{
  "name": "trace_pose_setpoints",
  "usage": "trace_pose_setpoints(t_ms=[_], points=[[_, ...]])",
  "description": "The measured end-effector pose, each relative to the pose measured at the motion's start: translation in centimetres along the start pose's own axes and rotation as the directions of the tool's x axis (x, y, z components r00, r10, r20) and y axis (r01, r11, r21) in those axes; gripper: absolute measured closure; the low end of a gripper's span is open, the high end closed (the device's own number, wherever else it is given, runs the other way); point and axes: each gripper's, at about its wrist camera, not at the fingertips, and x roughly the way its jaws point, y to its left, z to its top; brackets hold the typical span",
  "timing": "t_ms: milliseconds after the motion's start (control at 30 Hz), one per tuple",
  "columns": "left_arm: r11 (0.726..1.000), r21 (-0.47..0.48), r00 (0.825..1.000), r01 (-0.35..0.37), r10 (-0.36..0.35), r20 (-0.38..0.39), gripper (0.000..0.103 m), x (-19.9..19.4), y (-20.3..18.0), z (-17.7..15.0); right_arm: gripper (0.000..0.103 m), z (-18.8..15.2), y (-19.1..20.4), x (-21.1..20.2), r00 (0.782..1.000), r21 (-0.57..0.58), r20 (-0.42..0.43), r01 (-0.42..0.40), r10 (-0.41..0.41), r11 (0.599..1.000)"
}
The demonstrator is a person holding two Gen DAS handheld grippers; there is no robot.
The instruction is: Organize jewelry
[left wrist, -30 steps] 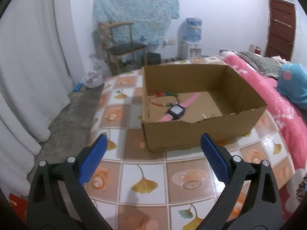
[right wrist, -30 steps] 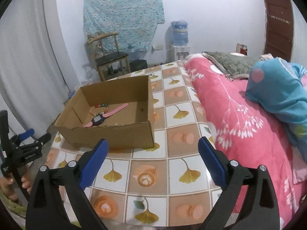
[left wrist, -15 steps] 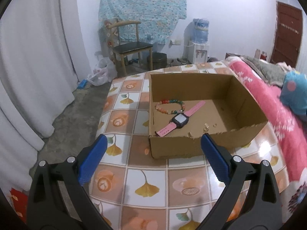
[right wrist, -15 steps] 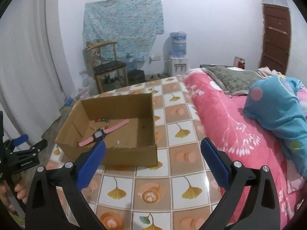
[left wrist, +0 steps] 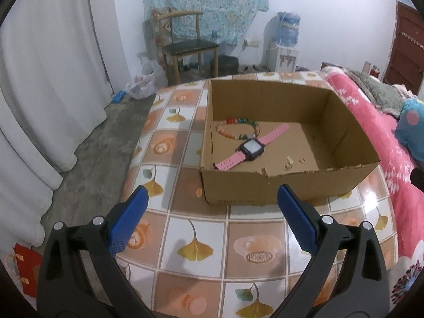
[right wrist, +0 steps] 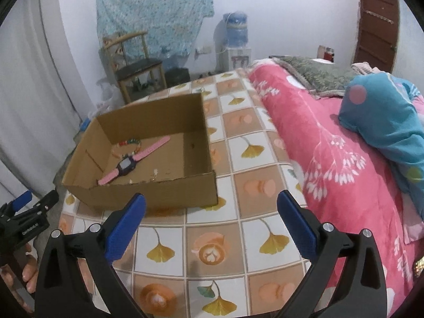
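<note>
An open cardboard box stands on a table covered with a ginkgo-leaf cloth. Inside lie a pink-strapped watch, a multicoloured bead bracelet and a few tiny gold pieces near the front wall. My left gripper hangs open above the cloth, short of the box's front. My right gripper is open too, nearer the box's right front corner. Neither holds anything. The left gripper and a hand show at the left edge of the right wrist view.
A bed with a pink floral blanket and a blue pillow borders the table on the right. White curtains hang on the left. A wooden chair, a water dispenser and a brown door stand at the back.
Both grippers have risen and pulled back a little, so the views look down deeper into the box. The things in the box have not moved. Both grippers stay open.
</note>
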Motion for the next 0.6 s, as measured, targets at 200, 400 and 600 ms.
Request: trace_pose_setpoints(t_ms=[200, 400, 600], points=[[1.000, -0.005, 0.998, 0.009, -0.009, -0.058, 0.009, 1.0, -0.8, -0.9, 0.007, -0.5, 2.2, 1.4, 0.998, -0.036, -0.042, -0.040, 0.038, 0.999], [1.000, 0.015, 0.996, -0.007, 0.008, -0.084, 0.009, 1.5, -1.5, -1.2, 0.007, -1.0, 3.4, 2.4, 0.996, -0.036, -0.073, -0.057, 0.054, 0.998], [1.000, 0.027, 0.996, 0.007, -0.005, -0.084, 0.009, 1.4, -1.8, -1.1, 0.007, -0.8, 4.1, 2.9, 0.996, -0.054, -0.079, -0.054, 0.050, 0.997]])
